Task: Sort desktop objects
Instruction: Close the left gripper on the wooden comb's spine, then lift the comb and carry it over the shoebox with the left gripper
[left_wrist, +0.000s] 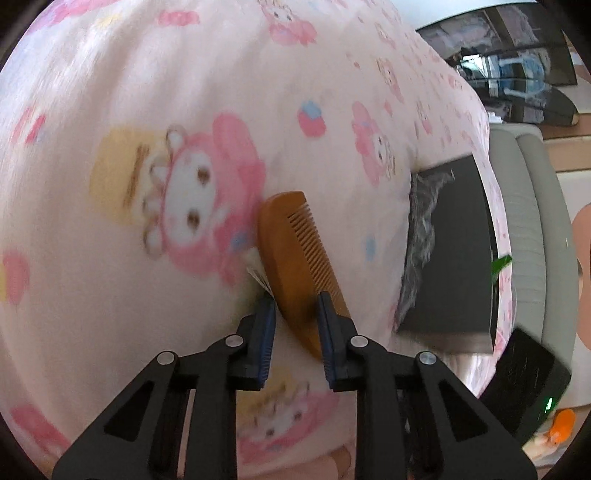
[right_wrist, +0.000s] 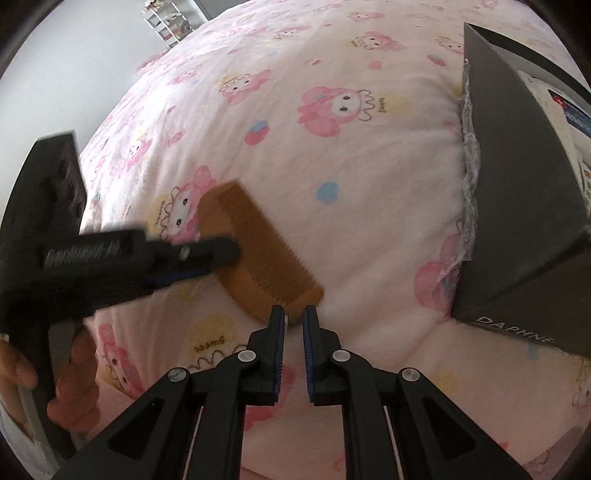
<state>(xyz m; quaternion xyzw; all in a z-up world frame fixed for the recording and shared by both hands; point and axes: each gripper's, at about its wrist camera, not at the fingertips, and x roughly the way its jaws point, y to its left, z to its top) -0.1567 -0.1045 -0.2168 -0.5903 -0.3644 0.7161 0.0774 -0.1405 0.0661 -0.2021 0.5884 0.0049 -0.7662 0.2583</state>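
Note:
A brown wooden comb is held between the fingers of my left gripper, which is shut on its near end and holds it over a pink cartoon-print blanket. In the right wrist view the same comb is gripped by the left gripper coming in from the left. My right gripper sits just below the comb's near tip, its jaws a narrow gap apart and holding nothing. A dark grey box marked DAPHNE lies at the right on the blanket.
The grey box also shows in the left wrist view, with crinkled plastic at its edge. A white packet lies inside it. A black device and a grey cushion edge lie to the right.

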